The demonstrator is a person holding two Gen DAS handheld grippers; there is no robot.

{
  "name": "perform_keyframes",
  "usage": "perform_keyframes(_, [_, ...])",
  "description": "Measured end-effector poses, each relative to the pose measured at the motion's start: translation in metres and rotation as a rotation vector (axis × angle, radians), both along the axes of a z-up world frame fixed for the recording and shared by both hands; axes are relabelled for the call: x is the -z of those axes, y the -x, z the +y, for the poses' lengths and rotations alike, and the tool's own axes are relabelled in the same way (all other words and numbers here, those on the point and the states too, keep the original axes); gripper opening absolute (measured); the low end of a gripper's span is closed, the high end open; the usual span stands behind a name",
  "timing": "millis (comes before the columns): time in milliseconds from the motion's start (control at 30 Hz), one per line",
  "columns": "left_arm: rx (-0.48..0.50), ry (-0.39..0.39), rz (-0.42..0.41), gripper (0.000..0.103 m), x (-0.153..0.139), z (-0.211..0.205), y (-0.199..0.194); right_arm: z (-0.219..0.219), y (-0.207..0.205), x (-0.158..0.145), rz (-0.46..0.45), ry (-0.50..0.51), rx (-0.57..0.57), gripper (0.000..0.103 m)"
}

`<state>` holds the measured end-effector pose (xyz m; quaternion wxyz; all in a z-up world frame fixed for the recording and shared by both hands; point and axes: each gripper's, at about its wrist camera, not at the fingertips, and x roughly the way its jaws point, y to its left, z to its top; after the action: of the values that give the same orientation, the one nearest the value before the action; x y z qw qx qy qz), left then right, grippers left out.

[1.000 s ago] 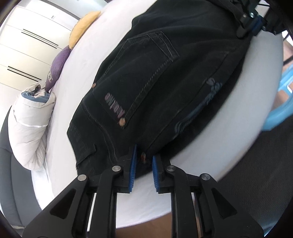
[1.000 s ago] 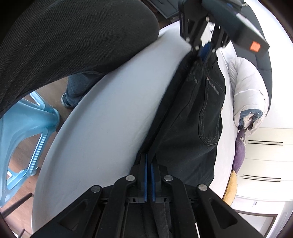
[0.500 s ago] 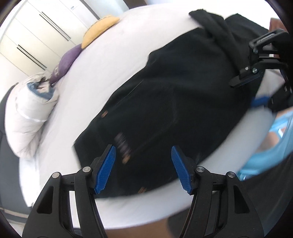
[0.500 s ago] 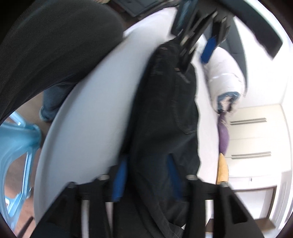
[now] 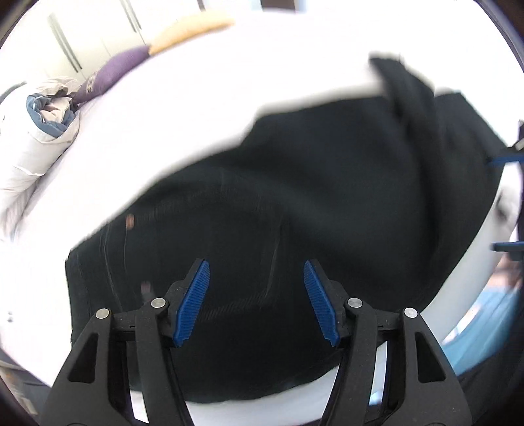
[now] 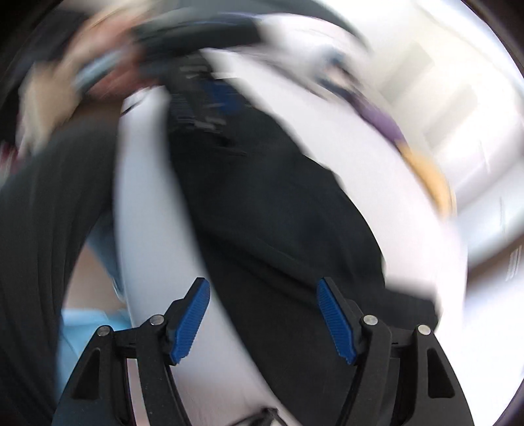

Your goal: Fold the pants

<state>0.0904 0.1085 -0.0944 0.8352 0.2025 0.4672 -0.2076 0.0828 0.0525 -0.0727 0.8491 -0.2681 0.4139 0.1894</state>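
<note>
The black pants lie folded on the white round table; they also show in the right wrist view, blurred. My left gripper is open and empty, raised above the waistband end of the pants. My right gripper is open and empty, above the other end of the pants near the table's edge. The right gripper's blue pads show at the far right of the left wrist view. The left gripper shows as a blur at the far end in the right wrist view.
A rolled white jacket, a purple cushion and a yellow cushion lie at the table's far side. A light blue stool stands beside the table. The person's dark-clad body is at the left of the right wrist view.
Both grippers have let go of the pants, opened wide and lifted away. The pants now lie on the table. Both views are swinging and blurred.
</note>
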Motion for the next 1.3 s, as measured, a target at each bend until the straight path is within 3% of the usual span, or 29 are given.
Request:
perform_keyframes(33, [-0.008, 0.006, -0.026, 0.059, -0.007, -0.01, -0.007, -0.017, -0.01, -0.006, 0.014, -0.057, 0.071, 0.071])
perform_keyframes(133, [-0.026, 0.001, -0.035, 0.059, -0.003, -0.036, -0.031, -0.101, -0.05, -0.029, 0.077, -0.364, 0.384, 0.071])
perform_keyframes(167, [-0.036, 0.004, -0.021, 0.059, 0.002, -0.042, -0.039, -0.14, -0.064, -0.037, 0.086, -0.515, 0.5, 0.071])
perform_keyframes(267, [-0.08, -0.01, 0.096, 0.059, 0.038, -0.045, -0.064, -0.227, -0.086, -0.039, 0.074, -0.843, 0.714, 0.071])
perform_keyframes(300, [-0.098, -0.012, 0.124, 0.059, 0.053, -0.046, -0.069, -0.246, -0.092, -0.034, 0.082, -0.893, 0.773, 0.071])
perform_keyframes(400, [-0.146, 0.058, 0.127, 0.059, 0.056, -0.04, -0.07, -0.29, -0.109, -0.011, 0.125, -1.046, 0.87, 0.07])
perform_keyframes(700, [-0.146, 0.03, 0.145, 0.06, 0.056, -0.042, -0.077, -0.319, -0.152, 0.055, 0.256, -1.194, 1.013, 0.07])
perform_keyframes(800, [-0.149, 0.027, 0.147, 0.06, 0.058, -0.042, -0.081, -0.322, -0.171, 0.063, 0.268, -1.188, 1.038, 0.061])
perform_keyframes(867, [-0.151, 0.024, 0.148, 0.06, 0.059, -0.046, -0.077, -0.323, -0.175, 0.066, 0.276, -1.211, 1.04, 0.051])
perform_keyframes(933, [-0.153, 0.022, 0.146, 0.06, 0.056, -0.043, -0.073, -0.319, -0.182, 0.071, 0.308, -1.197, 1.021, 0.023])
perform_keyframes(1000, [-0.157, 0.021, 0.146, 0.06, 0.055, -0.039, -0.07, -0.31, -0.185, 0.07, 0.319, -1.185, 1.001, 0.017])
perform_keyframes(1033, [-0.159, 0.02, 0.145, 0.06, 0.055, -0.04, -0.071, -0.309, -0.184, 0.069, 0.316, -1.184, 0.993, 0.008])
perform_keyframes(1300, [-0.165, 0.021, 0.146, 0.06, 0.055, -0.042, -0.074, -0.314, -0.158, 0.005, 0.132, -1.192, 0.912, 0.005])
